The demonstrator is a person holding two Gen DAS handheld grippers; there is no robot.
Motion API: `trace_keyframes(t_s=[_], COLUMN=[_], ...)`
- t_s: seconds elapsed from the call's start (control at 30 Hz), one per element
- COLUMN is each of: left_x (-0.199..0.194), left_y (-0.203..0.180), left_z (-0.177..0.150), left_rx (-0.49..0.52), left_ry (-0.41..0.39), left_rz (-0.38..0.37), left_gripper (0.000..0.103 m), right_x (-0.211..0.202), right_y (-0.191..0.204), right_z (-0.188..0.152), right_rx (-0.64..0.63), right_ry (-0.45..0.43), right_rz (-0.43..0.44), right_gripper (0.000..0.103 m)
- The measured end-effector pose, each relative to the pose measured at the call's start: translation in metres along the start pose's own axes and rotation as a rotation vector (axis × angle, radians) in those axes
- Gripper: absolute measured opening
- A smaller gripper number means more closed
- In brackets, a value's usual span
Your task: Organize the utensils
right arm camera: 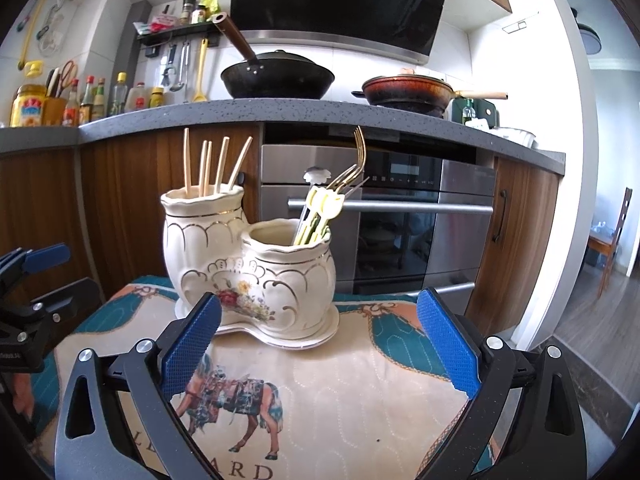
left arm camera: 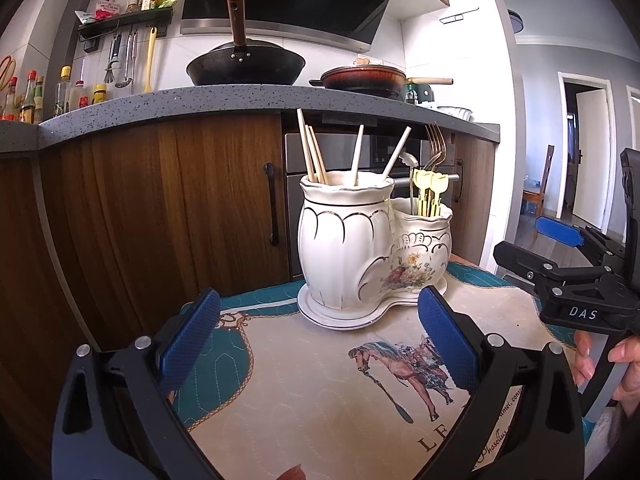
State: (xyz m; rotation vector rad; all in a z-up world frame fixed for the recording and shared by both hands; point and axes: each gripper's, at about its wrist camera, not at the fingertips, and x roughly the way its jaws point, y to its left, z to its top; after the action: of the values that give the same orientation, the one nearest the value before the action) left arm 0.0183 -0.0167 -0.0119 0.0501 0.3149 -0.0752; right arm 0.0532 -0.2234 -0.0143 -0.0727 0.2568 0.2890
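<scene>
A white ceramic two-pot utensil holder (left arm camera: 360,244) (right arm camera: 248,268) stands on a quilted mat. Its taller pot holds several pale chopsticks (left arm camera: 312,156) (right arm camera: 208,168). Its shorter pot holds gold forks (left arm camera: 435,148) (right arm camera: 352,164) and small yellow-handled utensils (left arm camera: 429,192) (right arm camera: 320,216). My left gripper (left arm camera: 320,344) is open and empty, just in front of the holder. My right gripper (right arm camera: 320,344) is open and empty, also in front of the holder. The right gripper also shows at the right edge of the left wrist view (left arm camera: 560,256), and the left gripper at the left edge of the right wrist view (right arm camera: 32,276).
The quilted mat (left arm camera: 312,392) (right arm camera: 360,392) with a horse print covers a small surface. Behind it are wooden cabinets (left arm camera: 160,208), an oven (right arm camera: 400,216) and a grey counter (right arm camera: 280,116) with a black wok (right arm camera: 280,76) and a brown pan (right arm camera: 408,90).
</scene>
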Motion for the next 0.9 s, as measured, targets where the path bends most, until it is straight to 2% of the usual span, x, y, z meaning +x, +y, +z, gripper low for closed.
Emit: trace_keyframes(t_s=[0.9], left_x=[-0.0012], left_y=[0.0010], left_z=[-0.0002], left_rx=[-0.005], left_ry=[-0.004], left_rz=[0.023], left_gripper=[0.097], right_x=[-0.0010], right_y=[-0.0024], right_z=[-0.0013], right_rx=[0.008], right_ry=[-0.007], right_rz=[-0.003], right_gripper=[0.098])
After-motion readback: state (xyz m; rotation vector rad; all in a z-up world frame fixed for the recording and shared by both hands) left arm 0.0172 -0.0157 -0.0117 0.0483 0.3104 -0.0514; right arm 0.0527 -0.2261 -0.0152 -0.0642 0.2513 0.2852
